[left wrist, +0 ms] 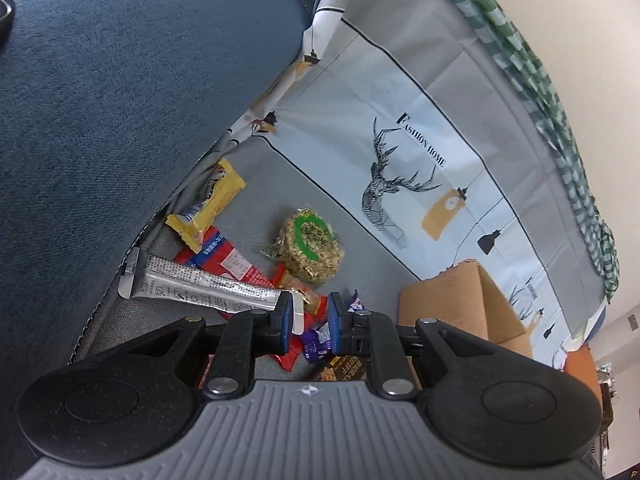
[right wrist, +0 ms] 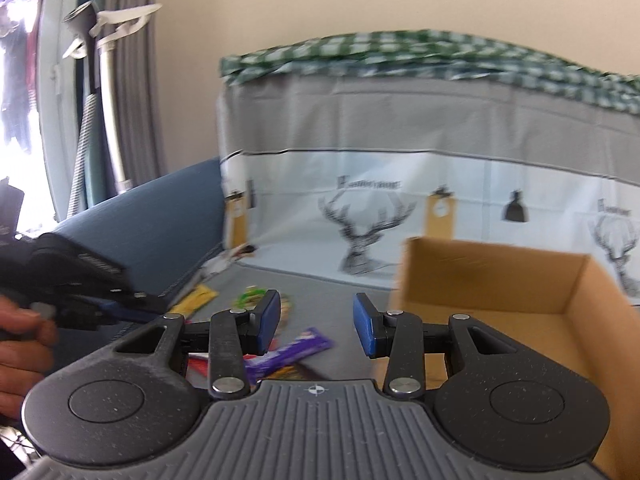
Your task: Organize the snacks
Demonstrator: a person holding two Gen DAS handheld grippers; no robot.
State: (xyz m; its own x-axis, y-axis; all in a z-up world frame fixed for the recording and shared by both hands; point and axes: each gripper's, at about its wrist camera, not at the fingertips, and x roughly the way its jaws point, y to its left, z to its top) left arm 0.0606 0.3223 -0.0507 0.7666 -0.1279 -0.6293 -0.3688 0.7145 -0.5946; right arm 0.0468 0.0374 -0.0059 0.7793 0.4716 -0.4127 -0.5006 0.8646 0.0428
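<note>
Left tool (left wrist: 308, 322): jaws narrow with a gap between the pads; the end of a silver sachet (left wrist: 204, 286) lies against the left pad, while the right pad stands clear of it, so a firm grip cannot be told.
Silver sachet: sticks out sideways from the left pad, above the snack pile.
Right tool (right wrist: 316, 322): jaws apart, nothing between them, over the snacks, just beside the box.
Hand (right wrist: 20, 344): wraps the left tool's handle at the left edge of the right wrist view.
Snacks: loose heap on the grey sofa seat (left wrist: 264, 184), near the blue armrest (left wrist: 120, 100).
Yellow pack (left wrist: 208, 200): against the armrest, at the seat's edge.
Red pack (left wrist: 228, 260): under the sachet.
Round cake (left wrist: 312, 246): in clear wrap with a green ring, mid-seat.
Purple bar (right wrist: 296, 350): below the right tool's left finger.
Box (right wrist: 500, 280): open cardboard, on the seat, right of the heap, near the backrest.
Cover (left wrist: 400, 152): grey-white deer-print cloth over the backrest, green check cloth (right wrist: 400, 52) on top.
</note>
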